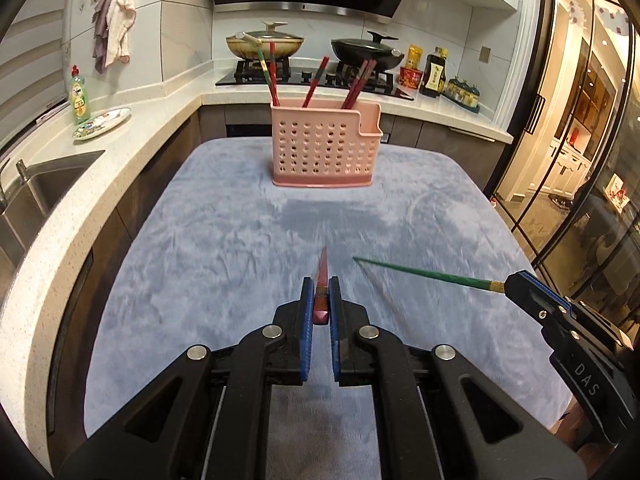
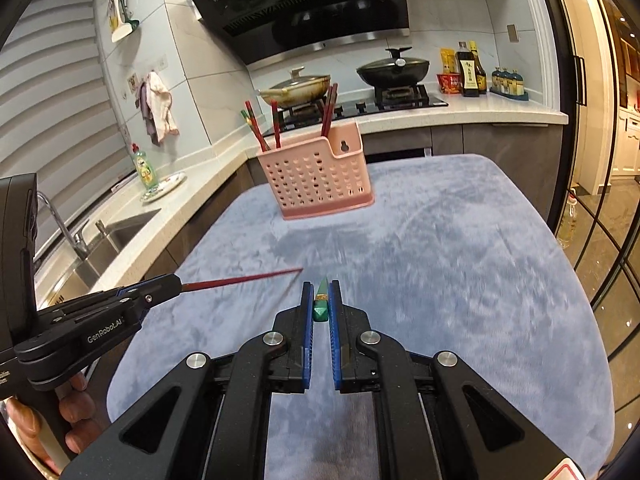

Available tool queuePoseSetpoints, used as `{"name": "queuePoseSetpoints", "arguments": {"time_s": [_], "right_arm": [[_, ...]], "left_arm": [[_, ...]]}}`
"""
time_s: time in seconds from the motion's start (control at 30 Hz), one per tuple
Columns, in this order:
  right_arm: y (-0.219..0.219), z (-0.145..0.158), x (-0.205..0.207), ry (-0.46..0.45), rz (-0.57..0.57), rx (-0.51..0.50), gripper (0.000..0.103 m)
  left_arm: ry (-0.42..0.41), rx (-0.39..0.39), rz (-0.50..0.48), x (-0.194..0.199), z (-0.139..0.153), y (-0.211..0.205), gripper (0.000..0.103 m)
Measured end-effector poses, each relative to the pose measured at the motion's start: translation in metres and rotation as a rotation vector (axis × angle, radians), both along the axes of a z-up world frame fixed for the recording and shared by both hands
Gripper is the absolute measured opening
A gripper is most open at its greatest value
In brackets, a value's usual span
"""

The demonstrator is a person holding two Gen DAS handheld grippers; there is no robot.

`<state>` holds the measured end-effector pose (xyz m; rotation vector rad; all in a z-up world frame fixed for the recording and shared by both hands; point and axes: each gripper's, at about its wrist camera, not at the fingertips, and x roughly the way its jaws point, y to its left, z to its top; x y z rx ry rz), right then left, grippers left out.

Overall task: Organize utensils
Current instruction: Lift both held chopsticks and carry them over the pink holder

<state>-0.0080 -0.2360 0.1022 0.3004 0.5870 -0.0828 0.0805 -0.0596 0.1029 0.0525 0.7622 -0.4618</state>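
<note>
Left wrist view: left tongs [image 1: 321, 300] pinch a red chopstick [image 1: 322, 280], right tongs [image 2: 321, 300] pinch a green chopstick [image 2: 321, 296], both above the worktop [image 1: 200, 220]. Several chopsticks already stand in the pink holder [image 1: 324, 148]; these two remain.

Both black grippers have blue-padded fingers [image 1: 307, 320], silver pivot screws and white lettering on the side.

Chopstick bases [image 1: 308, 100] hidden inside holder [image 1: 324, 152]
</note>
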Motion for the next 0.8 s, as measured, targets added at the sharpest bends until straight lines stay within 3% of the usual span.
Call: {"name": "queuePoseSetpoints", "arguments": {"time_s": [0.4, 0.8], "right_arm": [[-0.012, 0.051, 0.049, -0.094, 0.033, 0.027, 0.007], [-0.04, 0.11, 0.119, -0.214, 0.03, 0.06, 0.007]], "left_arm": [[-0.043, -0.067, 0.025, 0.044, 0.046, 0.001, 0.007], [-0.161, -0.115, 0.041, 0.108, 0.11, -0.014, 0.007]]}}
